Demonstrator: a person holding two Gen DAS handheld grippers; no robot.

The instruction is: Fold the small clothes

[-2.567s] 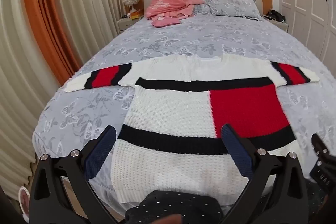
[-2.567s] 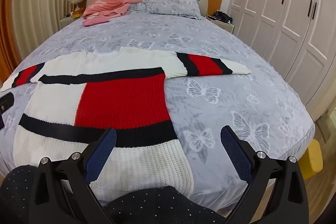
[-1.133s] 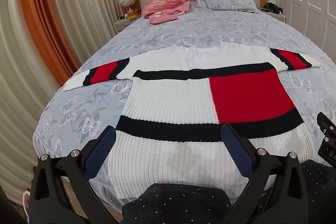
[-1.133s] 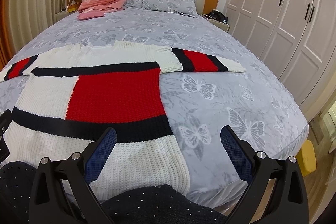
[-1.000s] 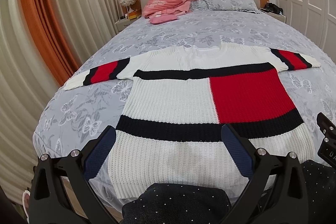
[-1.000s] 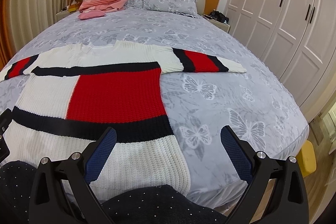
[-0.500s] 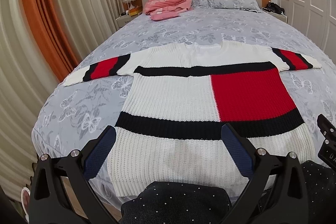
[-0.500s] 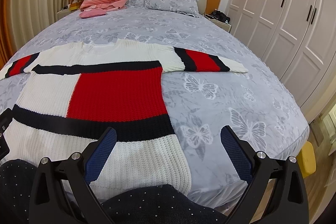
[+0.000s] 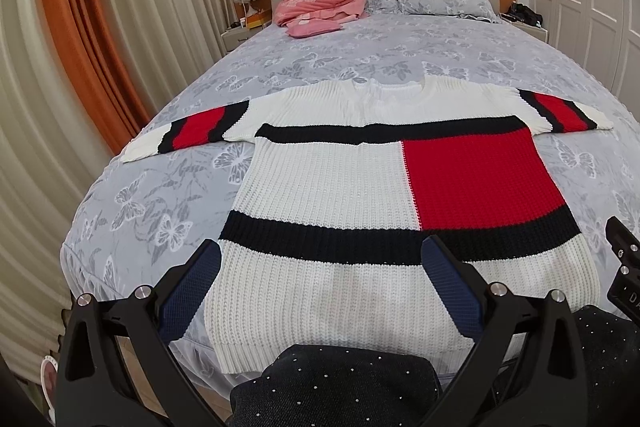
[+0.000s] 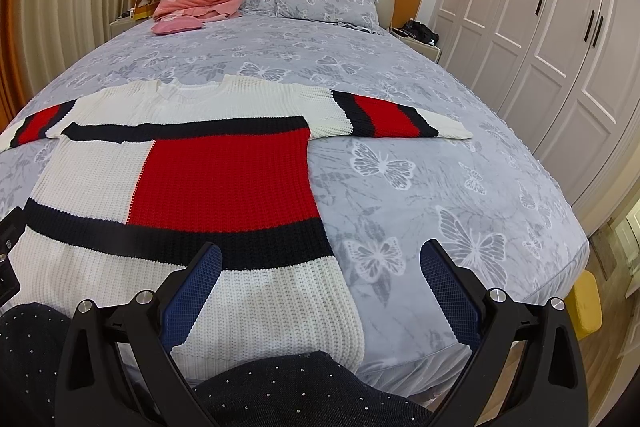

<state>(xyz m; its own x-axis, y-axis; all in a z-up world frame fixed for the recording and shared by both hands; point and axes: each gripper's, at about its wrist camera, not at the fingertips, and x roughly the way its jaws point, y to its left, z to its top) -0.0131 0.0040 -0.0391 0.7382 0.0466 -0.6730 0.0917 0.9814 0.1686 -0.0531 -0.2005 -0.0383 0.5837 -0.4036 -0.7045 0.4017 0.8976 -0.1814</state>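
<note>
1. Wide bed (image 9: 304, 67) under grey butterfly-print cover; orange wall, pale curtains (image 9: 132, 7) left, white wardrobe doors (image 10: 560, 39) right.
2. Pink clothes (image 9: 320, 1) heaped by pillows (image 10: 324, 5).
3. Spread flat near bed's foot, sleeves outstretched: white, red and black knit sweater (image 9: 360, 195).
4. Held over its hem, gaping, empty: left gripper (image 9: 320, 279), right gripper (image 10: 320, 279).

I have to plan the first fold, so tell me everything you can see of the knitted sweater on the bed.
The sweater is a chunky rib knit, mostly white, with two dark navy or black bands across the body and a red block between them on one side. Each sleeve carries a red band edged in dark stripes and ends in a white cuff. It lies flat and spread out on the grey butterfly bedspread, sleeves out sideways, neckline toward the headboard, hem at the near edge. Both grippers are open; neither touches it.
</note>
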